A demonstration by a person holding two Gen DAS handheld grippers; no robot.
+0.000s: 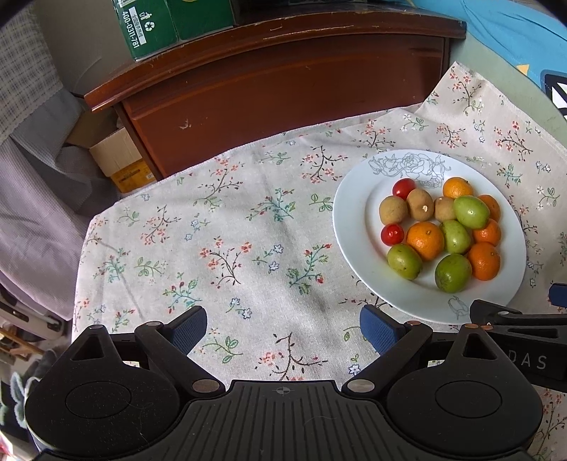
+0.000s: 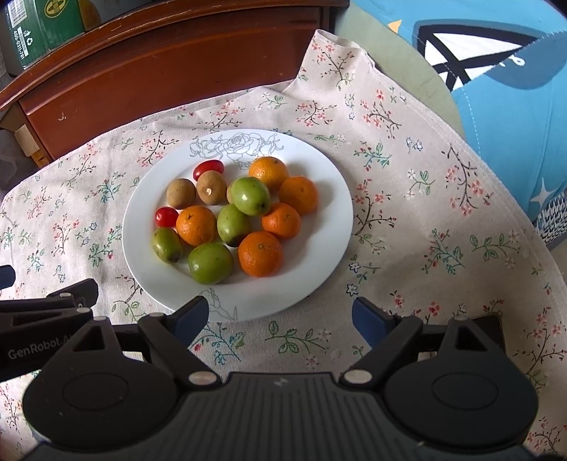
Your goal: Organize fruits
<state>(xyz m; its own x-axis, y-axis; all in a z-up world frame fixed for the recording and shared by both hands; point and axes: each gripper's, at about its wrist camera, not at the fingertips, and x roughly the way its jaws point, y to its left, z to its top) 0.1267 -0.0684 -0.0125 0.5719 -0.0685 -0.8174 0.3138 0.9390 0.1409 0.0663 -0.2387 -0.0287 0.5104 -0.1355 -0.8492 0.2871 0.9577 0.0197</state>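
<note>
A white plate (image 1: 358, 227) (image 2: 319, 184) with a drawn rose sits on the floral cloth. On it lie several oranges (image 1: 425, 240) (image 2: 260, 254), several green fruits (image 1: 453, 273) (image 2: 210, 263), brown round fruits (image 1: 420, 205) (image 2: 211, 187) and two red cherry tomatoes (image 1: 392, 234) (image 2: 166, 216). My left gripper (image 1: 283, 328) hangs open over bare cloth, left of the plate, nothing between its fingers. My right gripper (image 2: 280, 319) hangs open just short of the plate's near rim, also with nothing in it. Each gripper's body shows at the edge of the other's view.
The floral cloth (image 1: 230, 248) (image 2: 425, 230) covers the table. A dark wooden cabinet (image 1: 283, 88) (image 2: 159, 64) stands behind it with green boxes (image 1: 149, 28) on top. A cardboard box (image 1: 120, 159) sits at the back left. Blue fabric (image 2: 496, 88) lies at the right.
</note>
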